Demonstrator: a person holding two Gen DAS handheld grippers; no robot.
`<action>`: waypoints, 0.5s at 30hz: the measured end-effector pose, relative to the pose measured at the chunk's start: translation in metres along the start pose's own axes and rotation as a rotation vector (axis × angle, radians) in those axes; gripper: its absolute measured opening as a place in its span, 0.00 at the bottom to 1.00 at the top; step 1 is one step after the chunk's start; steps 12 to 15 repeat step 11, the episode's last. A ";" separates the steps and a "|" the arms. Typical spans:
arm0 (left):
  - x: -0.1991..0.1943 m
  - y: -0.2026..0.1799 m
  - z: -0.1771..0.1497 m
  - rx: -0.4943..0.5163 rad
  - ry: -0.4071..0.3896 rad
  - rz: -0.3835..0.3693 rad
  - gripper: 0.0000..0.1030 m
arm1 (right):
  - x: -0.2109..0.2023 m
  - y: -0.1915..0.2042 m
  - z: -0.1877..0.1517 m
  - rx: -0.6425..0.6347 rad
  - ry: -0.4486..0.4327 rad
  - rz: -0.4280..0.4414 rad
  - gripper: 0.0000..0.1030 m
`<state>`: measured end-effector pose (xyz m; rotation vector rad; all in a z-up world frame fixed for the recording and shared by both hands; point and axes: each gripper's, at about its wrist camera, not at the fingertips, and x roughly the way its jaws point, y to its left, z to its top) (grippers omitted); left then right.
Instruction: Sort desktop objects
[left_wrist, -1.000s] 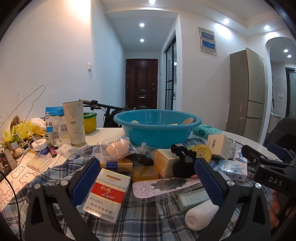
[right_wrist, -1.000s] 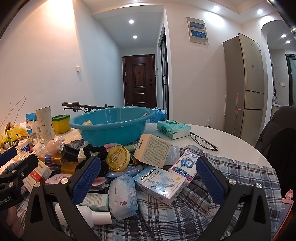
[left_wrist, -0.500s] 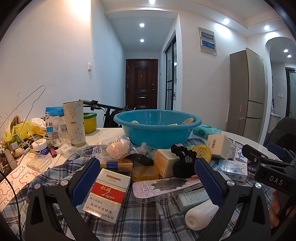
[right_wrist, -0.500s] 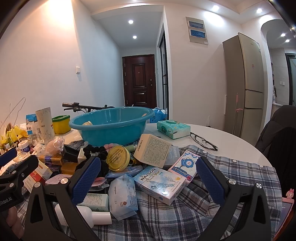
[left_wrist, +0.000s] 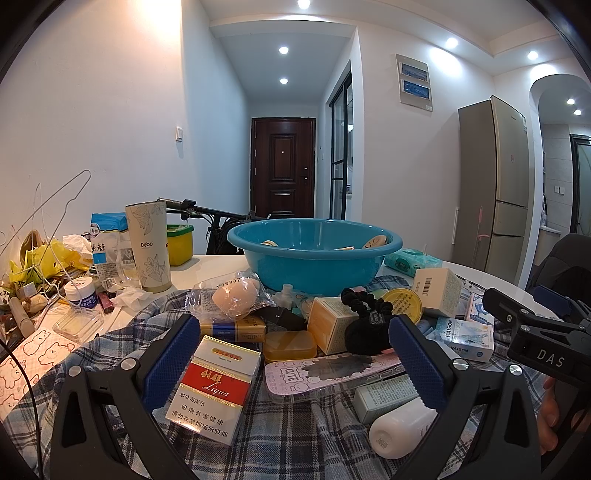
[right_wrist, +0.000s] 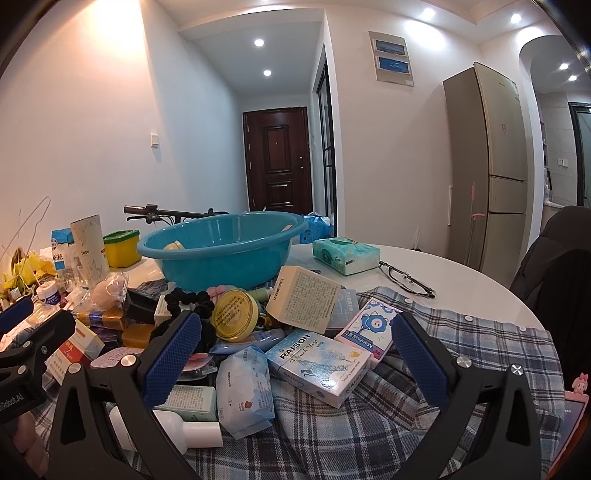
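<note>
A heap of small items lies on a plaid cloth (left_wrist: 295, 443) in front of a blue basin (left_wrist: 314, 254). My left gripper (left_wrist: 295, 362) is open just above a red and white cigarette pack (left_wrist: 214, 387) and a pink phone case (left_wrist: 332, 369), holding nothing. My right gripper (right_wrist: 295, 354) is open over a blue RAISON box (right_wrist: 317, 362), a pale blue wipes packet (right_wrist: 243, 391) and a pink Manhua box (right_wrist: 369, 328). A black hair tie (left_wrist: 365, 314), a yellow tin (right_wrist: 236, 314) and a white bottle (left_wrist: 402, 428) lie in the heap. The basin (right_wrist: 221, 251) holds a few small items.
A paper cup (left_wrist: 147, 247), a sugar bag (left_wrist: 107, 243) and a yellow tub (left_wrist: 179, 243) stand at the back left. A tissue pack (right_wrist: 345, 254) and glasses (right_wrist: 406, 277) lie on the white table (right_wrist: 461, 280) to the right. A fridge (right_wrist: 487, 166) stands behind.
</note>
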<state>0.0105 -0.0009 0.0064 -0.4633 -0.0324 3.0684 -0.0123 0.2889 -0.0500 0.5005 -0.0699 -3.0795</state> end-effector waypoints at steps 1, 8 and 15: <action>0.000 0.000 0.000 0.000 0.000 0.000 1.00 | 0.000 0.000 0.000 0.001 0.001 0.000 1.00; 0.000 0.000 0.000 0.000 0.000 0.000 1.00 | 0.000 -0.001 0.000 0.003 0.003 0.003 1.00; 0.000 0.000 0.000 0.000 0.000 0.000 1.00 | 0.001 -0.002 0.000 0.008 0.006 0.005 1.00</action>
